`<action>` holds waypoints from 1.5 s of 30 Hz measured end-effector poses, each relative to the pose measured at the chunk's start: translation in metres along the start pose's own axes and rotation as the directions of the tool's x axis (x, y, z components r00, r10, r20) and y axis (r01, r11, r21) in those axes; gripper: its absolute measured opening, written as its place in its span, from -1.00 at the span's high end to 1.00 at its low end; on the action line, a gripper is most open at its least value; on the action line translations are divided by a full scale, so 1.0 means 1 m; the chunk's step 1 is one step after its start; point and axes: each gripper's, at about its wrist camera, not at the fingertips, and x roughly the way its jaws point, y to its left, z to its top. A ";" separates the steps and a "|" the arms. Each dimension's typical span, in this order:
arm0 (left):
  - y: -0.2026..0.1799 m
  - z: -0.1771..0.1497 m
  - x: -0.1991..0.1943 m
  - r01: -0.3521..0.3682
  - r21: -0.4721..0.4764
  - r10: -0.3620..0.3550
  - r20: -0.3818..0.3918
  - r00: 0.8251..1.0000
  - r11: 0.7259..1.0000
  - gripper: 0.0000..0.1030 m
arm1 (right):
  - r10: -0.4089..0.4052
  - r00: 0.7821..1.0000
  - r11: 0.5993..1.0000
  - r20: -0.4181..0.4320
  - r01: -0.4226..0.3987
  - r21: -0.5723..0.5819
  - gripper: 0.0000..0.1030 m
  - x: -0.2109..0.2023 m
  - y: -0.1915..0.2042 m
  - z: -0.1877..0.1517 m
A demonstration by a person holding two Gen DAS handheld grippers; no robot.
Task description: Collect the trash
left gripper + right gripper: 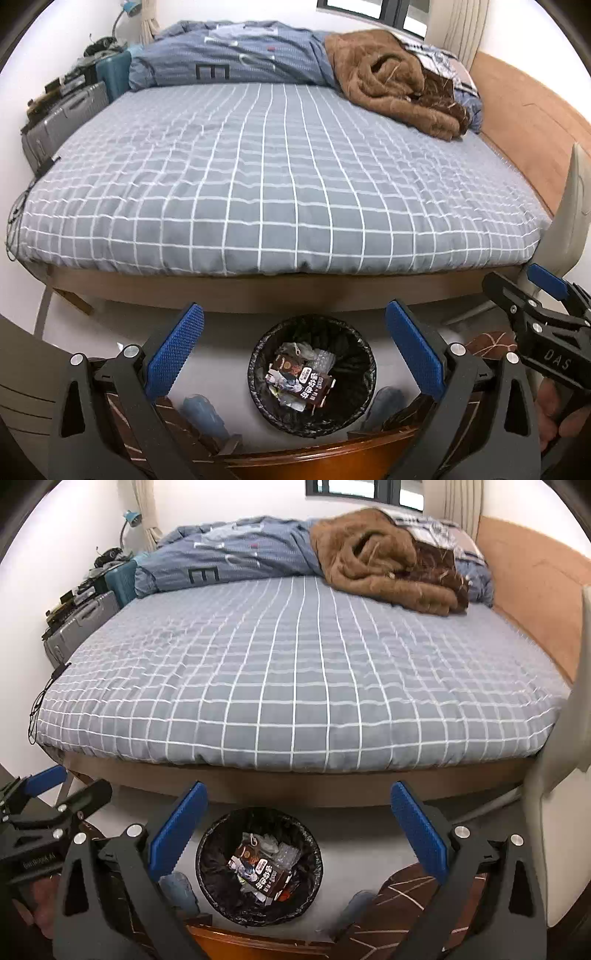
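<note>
A round bin with a black liner (312,374) stands on the floor at the foot of the bed; it also shows in the right wrist view (258,866). It holds wrappers and crumpled plastic, with a brown snack packet (312,386) (266,877) on top. My left gripper (293,352) is open and empty, above the bin. My right gripper (299,829) is open and empty, above and a little right of the bin. Each gripper shows at the other view's edge: the right one (532,295) and the left one (70,786).
A bed with a grey checked sheet (277,177) fills the middle. A blue duvet (236,55) and a brown blanket (391,81) lie at its far end. Suitcases (70,114) stand at the left. A white chair (554,812) is at the right. A wooden edge (317,458) is below.
</note>
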 end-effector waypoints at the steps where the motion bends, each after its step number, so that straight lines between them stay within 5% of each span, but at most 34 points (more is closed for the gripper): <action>1: 0.000 0.001 -0.008 0.001 0.008 -0.002 0.010 1.000 1.000 -0.89 | -0.009 1.000 1.000 0.010 0.009 -0.008 -0.85 -0.007 0.002 0.000; 16: -0.007 -0.009 -0.034 0.012 0.040 -0.014 0.045 0.999 0.999 -0.89 | -0.027 0.999 1.000 0.020 0.027 0.006 -0.85 -0.028 0.004 -0.009; 45: -0.005 -0.007 -0.013 0.025 0.020 -0.025 0.021 0.999 0.999 -0.89 | -0.012 1.000 1.000 0.000 0.012 0.014 -0.85 -0.014 0.006 -0.010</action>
